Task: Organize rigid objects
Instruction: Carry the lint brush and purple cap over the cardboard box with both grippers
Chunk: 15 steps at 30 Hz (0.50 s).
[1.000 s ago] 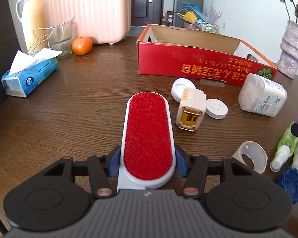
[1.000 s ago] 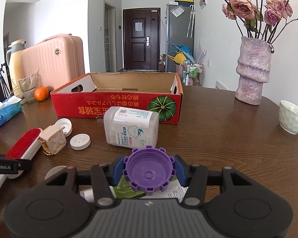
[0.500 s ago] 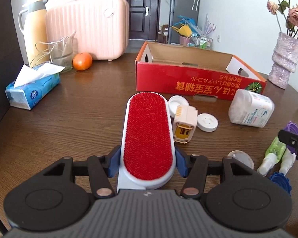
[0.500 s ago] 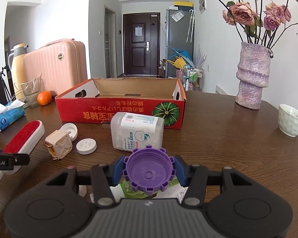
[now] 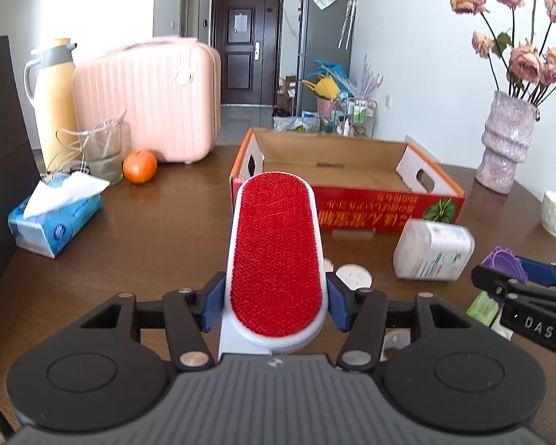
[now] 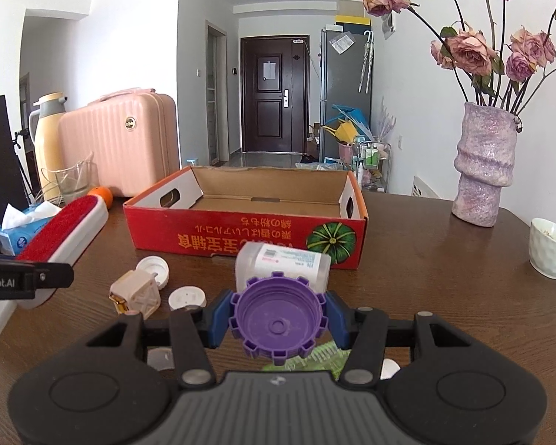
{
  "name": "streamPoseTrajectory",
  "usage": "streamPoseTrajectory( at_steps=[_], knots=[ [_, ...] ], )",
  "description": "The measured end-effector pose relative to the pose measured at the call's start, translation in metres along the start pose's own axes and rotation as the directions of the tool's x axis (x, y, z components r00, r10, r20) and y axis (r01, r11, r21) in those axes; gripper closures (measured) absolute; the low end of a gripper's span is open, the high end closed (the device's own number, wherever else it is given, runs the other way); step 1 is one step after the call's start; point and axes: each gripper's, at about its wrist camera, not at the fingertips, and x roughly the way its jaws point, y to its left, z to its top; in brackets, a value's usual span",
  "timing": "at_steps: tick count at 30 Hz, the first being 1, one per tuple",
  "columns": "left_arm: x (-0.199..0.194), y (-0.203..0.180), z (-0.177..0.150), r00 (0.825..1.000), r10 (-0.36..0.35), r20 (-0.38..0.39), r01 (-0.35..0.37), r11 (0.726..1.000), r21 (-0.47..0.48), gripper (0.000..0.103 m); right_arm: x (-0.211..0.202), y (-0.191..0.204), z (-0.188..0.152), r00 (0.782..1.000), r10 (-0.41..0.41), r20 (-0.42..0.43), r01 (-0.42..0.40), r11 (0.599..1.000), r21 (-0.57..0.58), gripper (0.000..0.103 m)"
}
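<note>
My left gripper is shut on a red lint brush with a white body, held above the table and pointing at the red cardboard box. In the right wrist view the same lint brush hangs at the left. My right gripper is shut on a purple notched cap, its hollow side up. That purple cap shows at the right edge of the left wrist view. The open box stands empty behind a white bottle lying on its side.
On the table lie a beige cube-shaped item, white lids, and a green packet under the right gripper. A tissue pack, orange, glass jug, pink case, vase and cup ring the table.
Both grippers have risen with their loads; the left one lifted the brush more and tilted up, so the box and room now show higher over the table. Grips are unchanged.
</note>
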Motion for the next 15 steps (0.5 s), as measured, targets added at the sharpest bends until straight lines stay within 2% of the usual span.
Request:
streamPoseTrajectory(
  at_steps=[15],
  knots=[
    [0.017,-0.017,0.042,0.998,-0.025,0.05,0.025,1.0,0.003,0.046,0.017,0.01,0.048,0.997,-0.013,0.07,0.014,1.0,-0.007,0.051]
  ],
)
